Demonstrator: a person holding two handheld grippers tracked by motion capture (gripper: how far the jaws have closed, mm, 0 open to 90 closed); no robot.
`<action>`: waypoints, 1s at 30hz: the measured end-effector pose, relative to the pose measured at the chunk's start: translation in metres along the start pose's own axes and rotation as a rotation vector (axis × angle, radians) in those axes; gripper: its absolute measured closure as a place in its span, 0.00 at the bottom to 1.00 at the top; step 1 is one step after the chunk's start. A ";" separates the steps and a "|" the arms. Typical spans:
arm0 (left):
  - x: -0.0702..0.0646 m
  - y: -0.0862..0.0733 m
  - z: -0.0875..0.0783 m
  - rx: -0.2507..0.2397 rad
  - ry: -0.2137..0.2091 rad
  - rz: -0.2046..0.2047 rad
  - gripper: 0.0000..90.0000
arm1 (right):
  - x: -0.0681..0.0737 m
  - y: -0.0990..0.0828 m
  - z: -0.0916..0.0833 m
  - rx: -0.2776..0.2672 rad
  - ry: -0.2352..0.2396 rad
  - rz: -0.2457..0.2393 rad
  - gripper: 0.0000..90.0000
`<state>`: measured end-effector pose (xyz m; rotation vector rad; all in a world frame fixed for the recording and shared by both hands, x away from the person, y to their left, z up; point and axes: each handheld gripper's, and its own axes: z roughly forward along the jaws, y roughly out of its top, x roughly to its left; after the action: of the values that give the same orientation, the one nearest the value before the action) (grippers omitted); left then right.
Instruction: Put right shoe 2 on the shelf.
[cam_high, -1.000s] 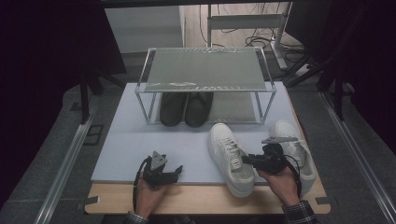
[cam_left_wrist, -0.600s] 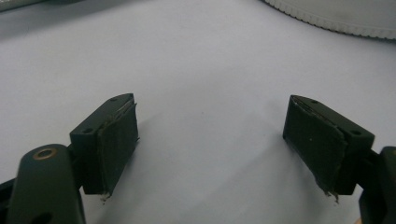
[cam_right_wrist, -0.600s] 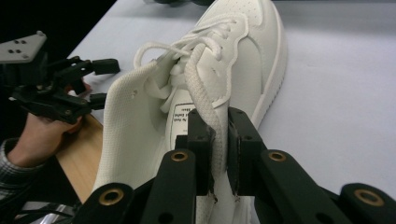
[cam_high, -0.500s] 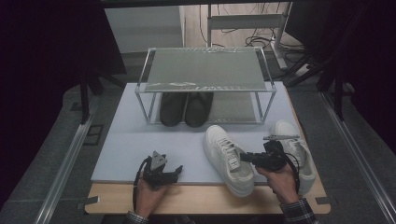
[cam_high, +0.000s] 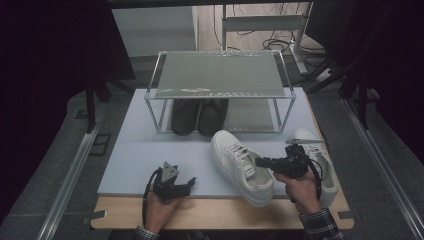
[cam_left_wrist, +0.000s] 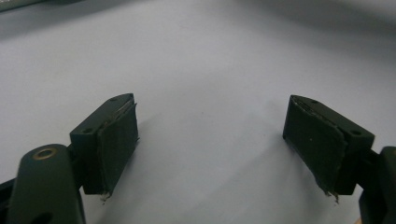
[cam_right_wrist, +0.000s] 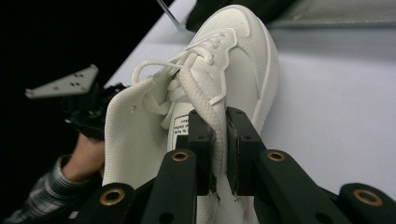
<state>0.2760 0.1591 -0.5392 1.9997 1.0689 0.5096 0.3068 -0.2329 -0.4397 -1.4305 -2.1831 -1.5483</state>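
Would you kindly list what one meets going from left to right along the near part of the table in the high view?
Left gripper → white shoe gripped by the right gripper → second white shoe.

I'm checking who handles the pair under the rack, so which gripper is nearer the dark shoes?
Left, I'd say, but narrowly. The left gripper rests open near the table's front edge, below the dark shoes; the right gripper, clamping the white sneaker, sits off to their right.

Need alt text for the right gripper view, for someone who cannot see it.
The right gripper is shut on the collar edge of a white lace-up leather sneaker lying on the pale grey table mat. To the left, farther off, a hand holds the left gripper.
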 end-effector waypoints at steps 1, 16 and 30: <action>0.000 0.000 0.000 0.000 0.000 0.000 0.20 | 0.000 0.000 0.000 0.000 0.000 0.000 0.91; 0.000 0.000 0.000 0.001 0.000 0.000 0.20 | 0.010 0.025 -0.004 -0.052 0.075 0.021 0.91; 0.000 0.000 0.000 0.002 0.000 0.001 0.20 | 0.021 0.049 -0.010 -0.076 0.138 0.040 0.91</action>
<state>0.2762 0.1594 -0.5391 2.0021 1.0683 0.5092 0.3274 -0.2257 -0.3898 -1.3357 -2.0262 -1.6791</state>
